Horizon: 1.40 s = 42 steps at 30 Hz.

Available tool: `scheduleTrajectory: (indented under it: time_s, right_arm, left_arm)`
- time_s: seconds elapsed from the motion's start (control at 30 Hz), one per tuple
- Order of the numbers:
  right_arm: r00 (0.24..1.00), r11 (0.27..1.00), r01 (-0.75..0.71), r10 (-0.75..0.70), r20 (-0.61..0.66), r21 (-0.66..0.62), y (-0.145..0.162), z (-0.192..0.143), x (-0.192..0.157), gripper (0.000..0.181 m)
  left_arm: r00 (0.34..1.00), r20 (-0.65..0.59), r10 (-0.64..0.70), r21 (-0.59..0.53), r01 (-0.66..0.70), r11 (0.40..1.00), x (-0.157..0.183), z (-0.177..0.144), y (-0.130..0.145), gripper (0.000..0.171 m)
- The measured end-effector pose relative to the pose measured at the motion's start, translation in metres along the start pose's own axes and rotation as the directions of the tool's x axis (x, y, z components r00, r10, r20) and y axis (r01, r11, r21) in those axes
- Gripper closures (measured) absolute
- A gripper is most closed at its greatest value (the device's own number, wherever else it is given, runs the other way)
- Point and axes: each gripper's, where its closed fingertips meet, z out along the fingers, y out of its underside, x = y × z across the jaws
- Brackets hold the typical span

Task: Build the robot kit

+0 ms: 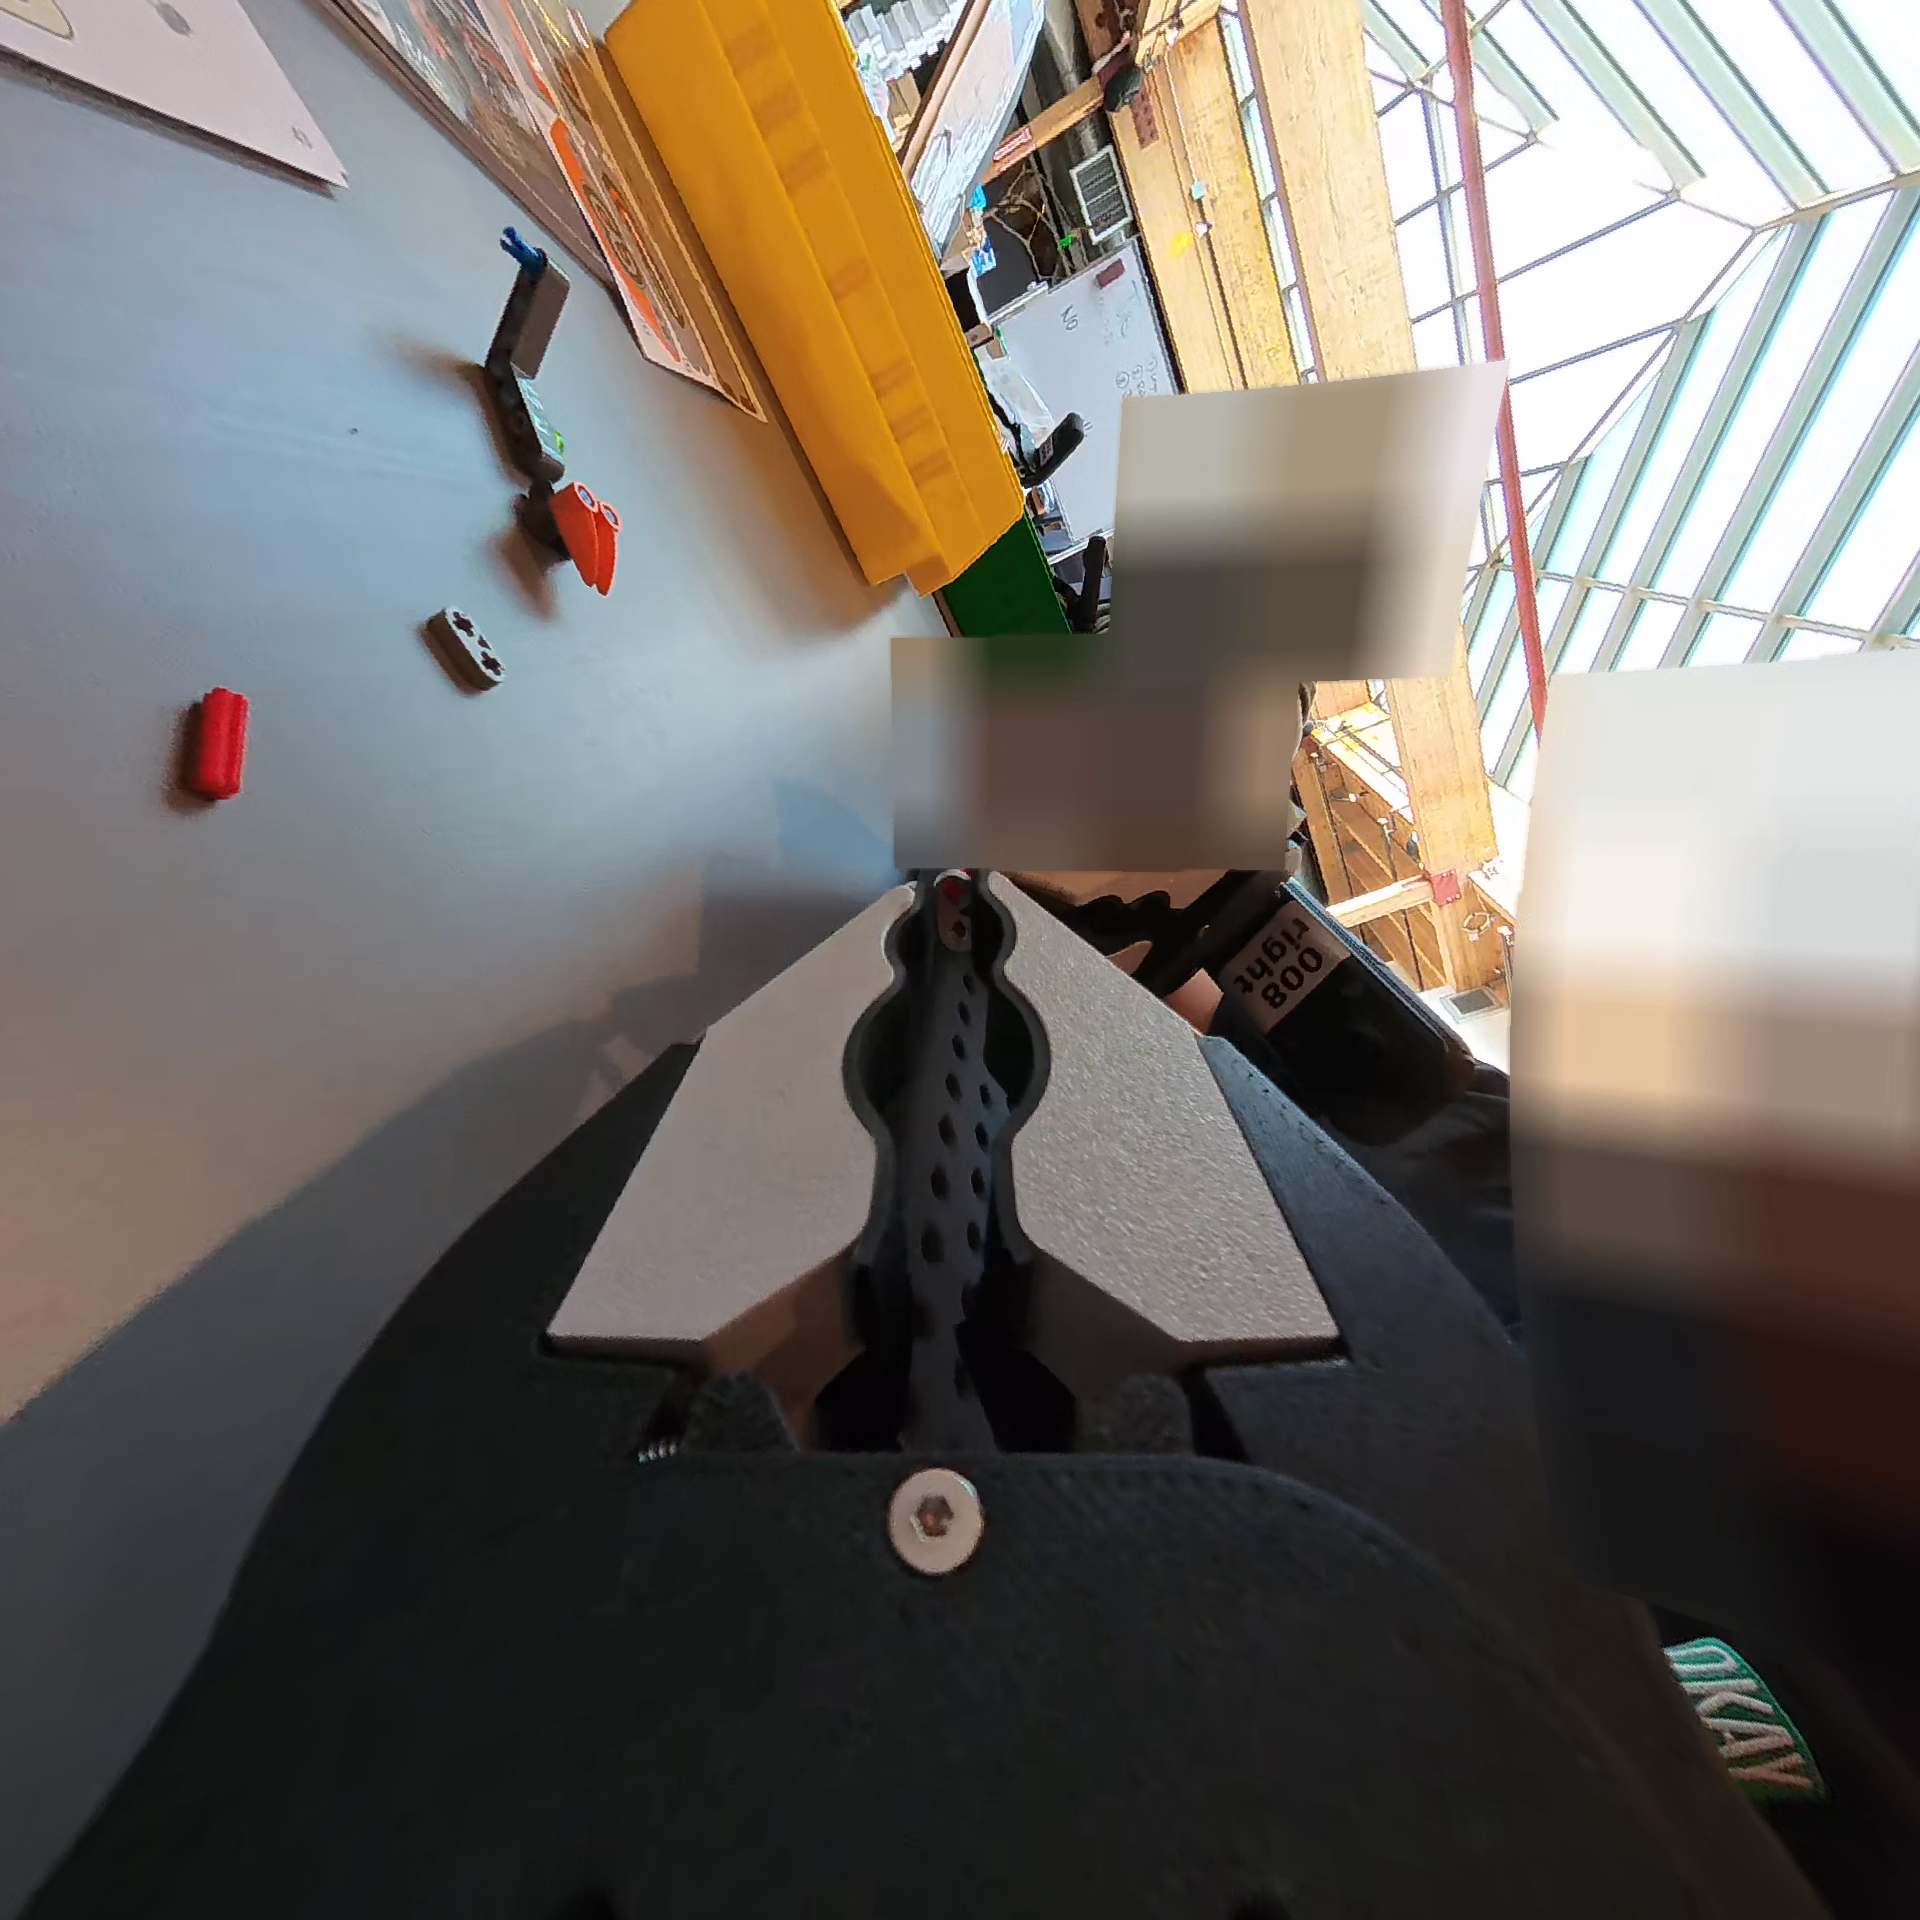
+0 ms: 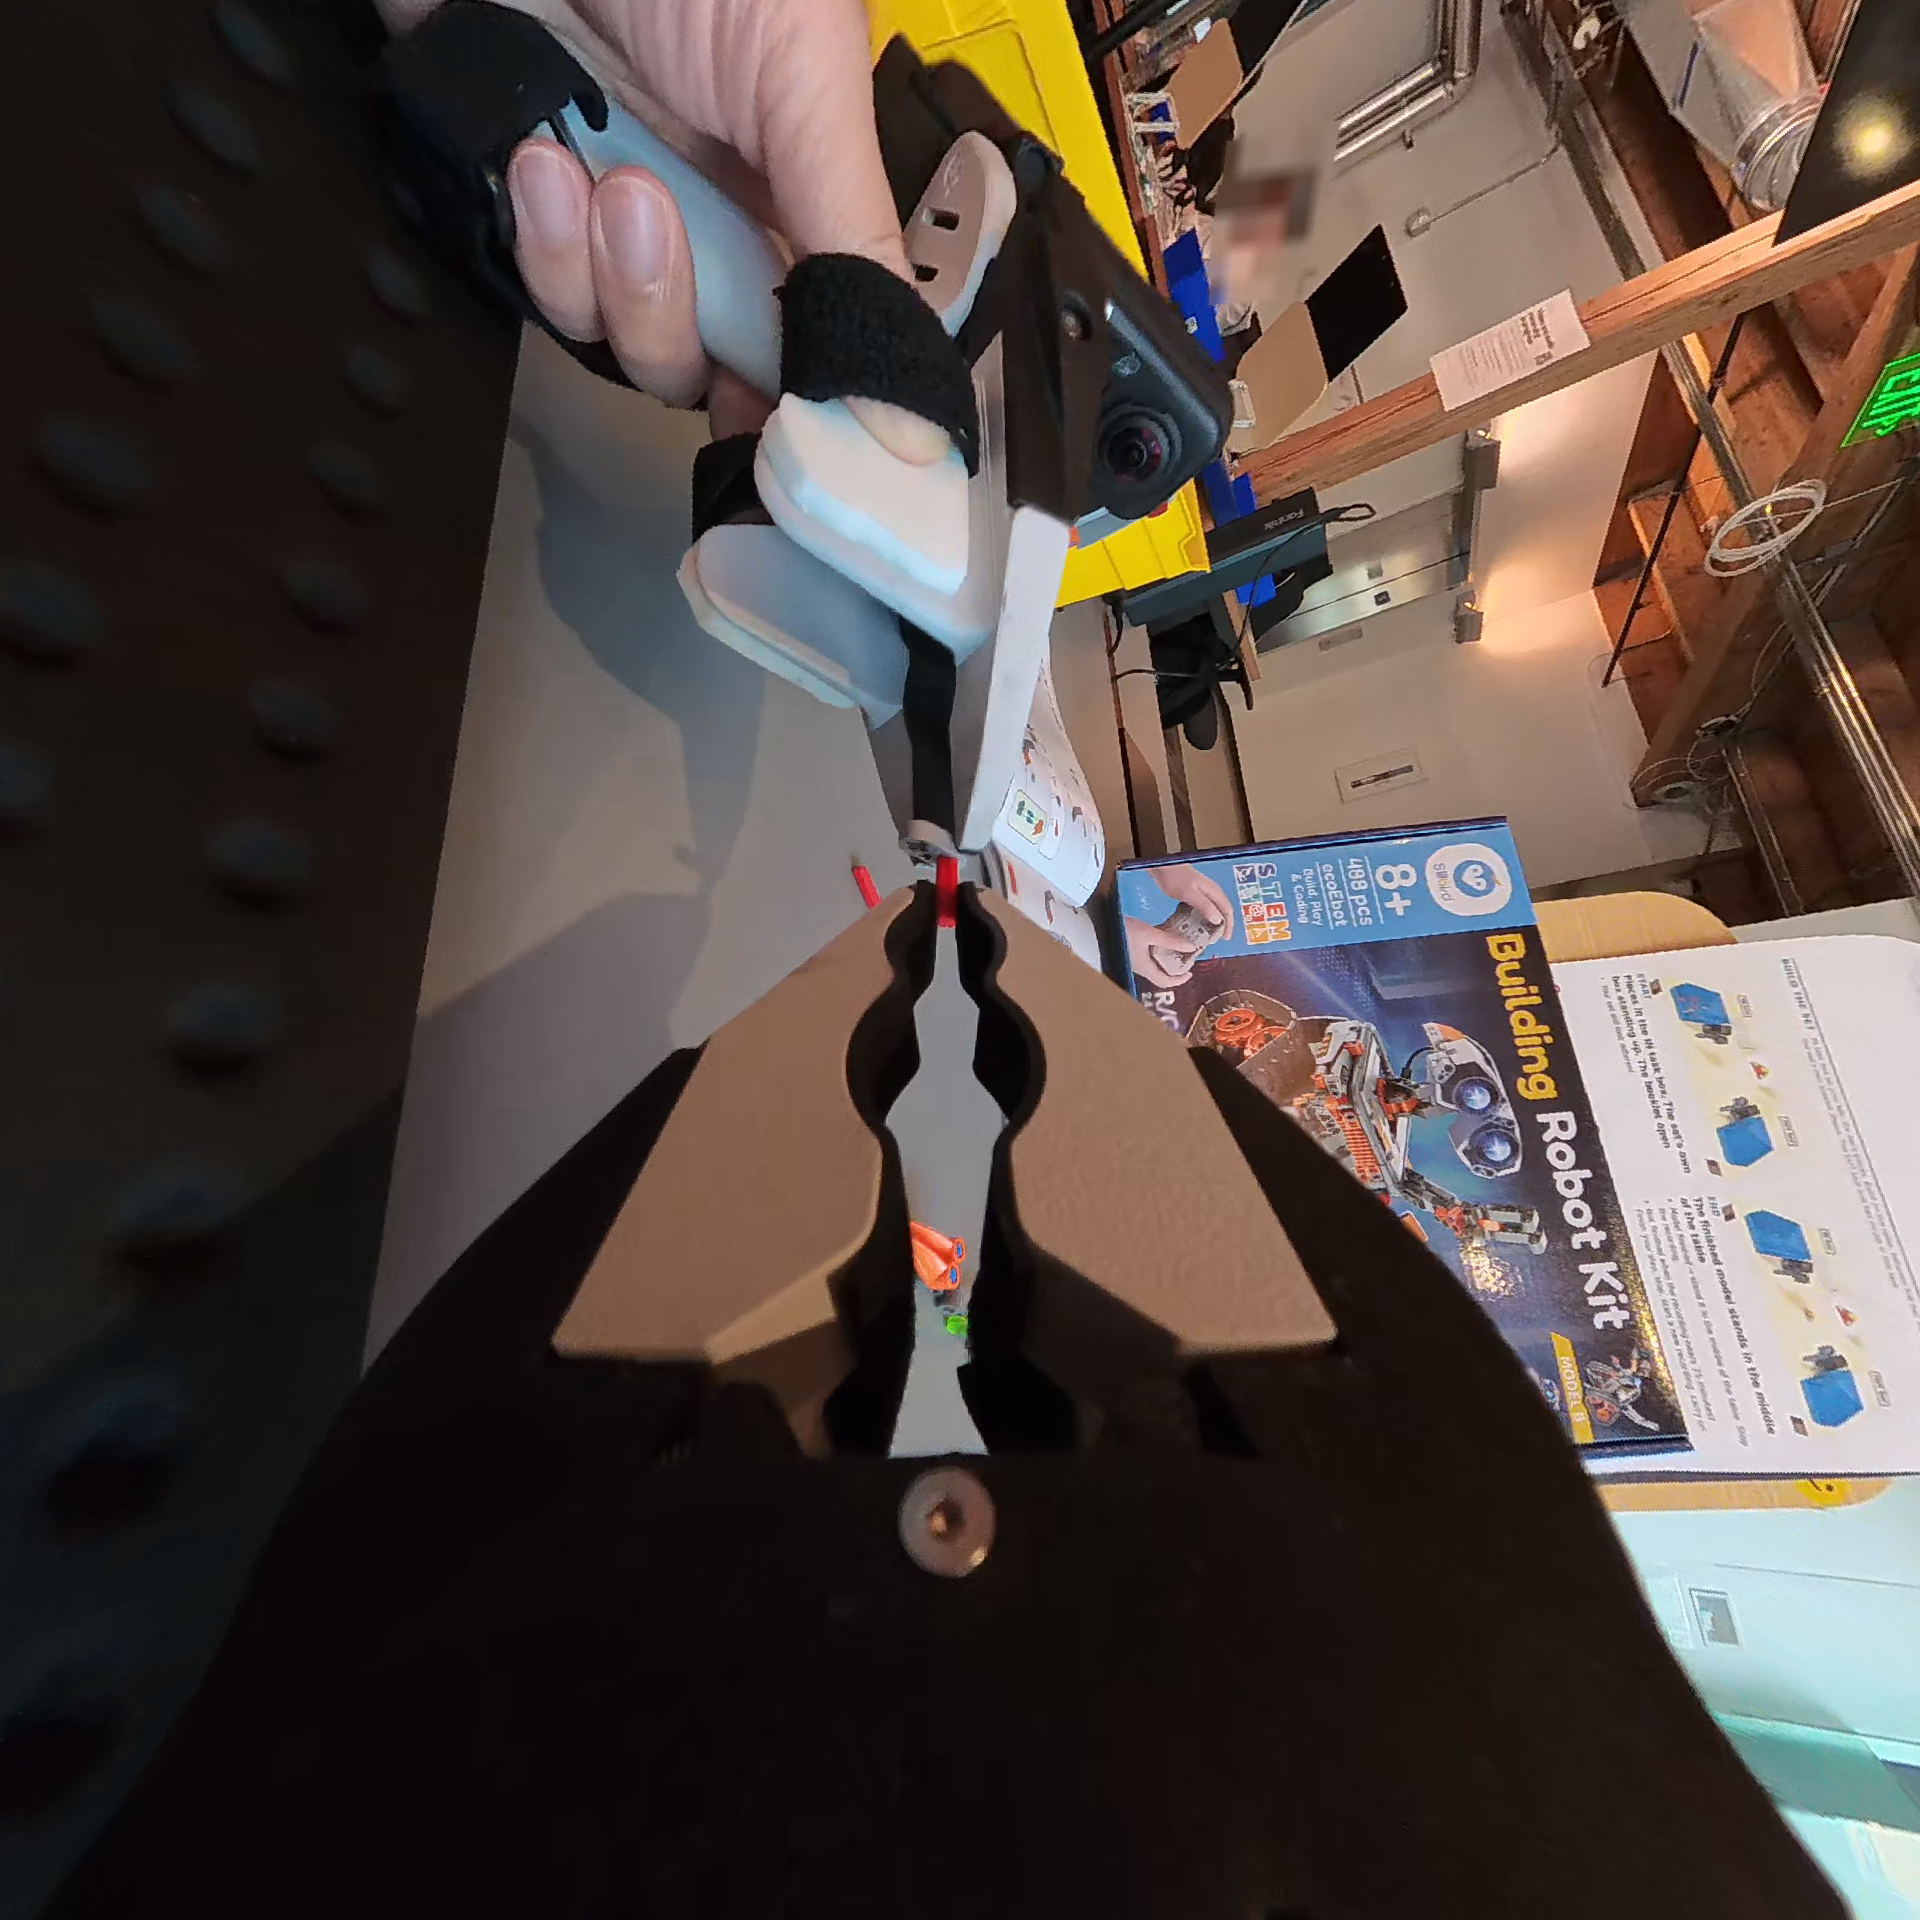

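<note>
A black perforated beam is running lengthwise between the left gripper's closed fingers, its far end hidden behind a blur patch. There, the right gripper is pinching a small red pin, pointing forward toward a grey piece that is hard to make out. On the grey table, a red piece, grey connector and orange part are lying apart.

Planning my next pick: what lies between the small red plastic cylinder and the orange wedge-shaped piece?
A grey two-hole plastic connector lies between them; the left wrist view shows it.
</note>
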Motion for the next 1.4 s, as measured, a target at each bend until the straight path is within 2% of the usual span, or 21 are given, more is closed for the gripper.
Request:
scheduleTrajectory:
  time_s: [0.27,1.4]
  right_arm:
    - [1.0,0.999,-0.017,0.017,0.0,0.049,-0.004,-0.003,0.002,0.178]
    - [1.0,0.992,0.012,-0.013,0.005,0.124,-0.012,-0.009,0.0,0.178]
  left_arm:
    - [0.998,-0.062,-0.029,-0.014,0.029,0.999,0.005,-0.001,0.002,0.166]
    - [0.995,-0.097,-0.006,-0.054,0.001,0.999,0.011,0.0,0.008,0.166]
